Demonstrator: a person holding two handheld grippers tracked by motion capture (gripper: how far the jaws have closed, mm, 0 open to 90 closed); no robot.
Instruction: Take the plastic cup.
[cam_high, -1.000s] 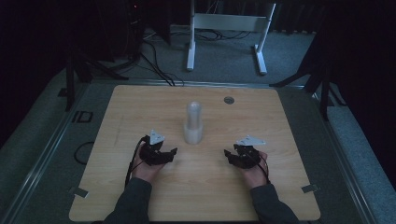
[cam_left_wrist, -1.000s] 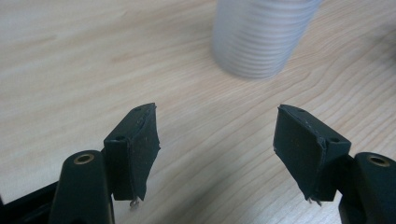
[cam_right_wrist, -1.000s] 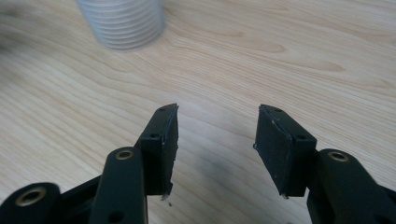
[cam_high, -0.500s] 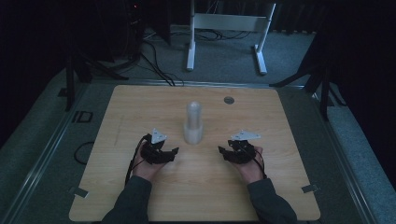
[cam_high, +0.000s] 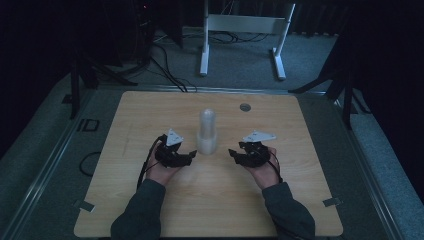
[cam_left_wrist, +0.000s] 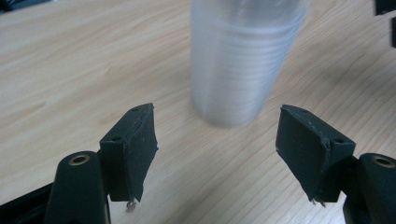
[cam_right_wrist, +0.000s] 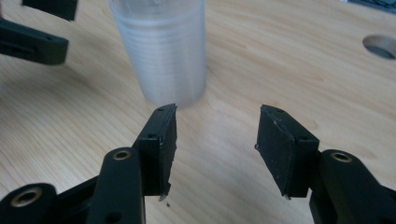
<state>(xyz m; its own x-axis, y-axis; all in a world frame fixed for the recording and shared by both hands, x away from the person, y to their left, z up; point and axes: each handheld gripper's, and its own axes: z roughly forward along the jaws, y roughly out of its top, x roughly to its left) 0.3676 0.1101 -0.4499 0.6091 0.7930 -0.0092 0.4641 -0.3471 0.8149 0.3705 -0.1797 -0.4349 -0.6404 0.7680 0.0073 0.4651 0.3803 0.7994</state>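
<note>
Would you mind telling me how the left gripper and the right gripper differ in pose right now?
The left gripper sits left of the stack of cups, very close to its base; the right gripper sits to its right, a little farther off. In their own views, the left gripper's jaws gape wider than the right's. Both are open, empty, low over the table and aimed at the stack.

High view: fixed overhead, facing forward and down on the whole table (cam_high: 150, 115). Left gripper view and right gripper view: low, close to the wood, each looking between its own jaws. All three share the stack of cups (cam_high: 207, 132) (cam_left_wrist: 243, 60) (cam_right_wrist: 163, 51), seen from opposite sides.
</note>
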